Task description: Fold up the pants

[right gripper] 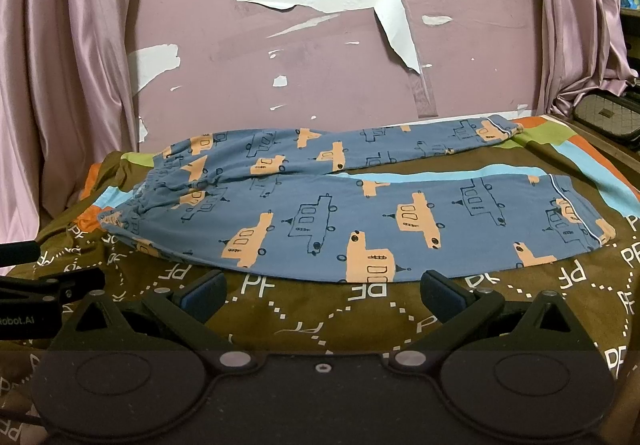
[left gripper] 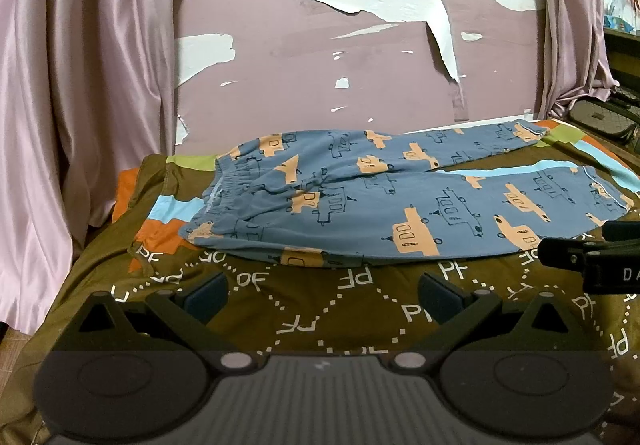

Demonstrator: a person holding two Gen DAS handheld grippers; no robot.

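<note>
Two cameras: both look across a bed at the same clothes.
Wall: big pink wall with paint peeling off in white, ragged patches.
Curtains: shiny pink curtains hang in long soft folds on both sides of the wall.
Bed cover: brown cloth bed cover with white "PF" letters, dotted diamond lines, and orange, green and light blue blocks near its far edge.
Pants: soft blue pants with peach and outlined cars lie flat on the bed cover. Bunched stretchy waist on the left, two long legs reaching right and spread apart in a V. Each leg cuff has a thin white line. Not folded yet.
Bag: checked bag sits at the far right, beside the bed.
Left tool: black left gripper has its fingers spread wide over the bed cover, just before the pants, holding nothing.
Right tool: black right gripper is also spread wide, near the closer leg, not touching it.
</note>
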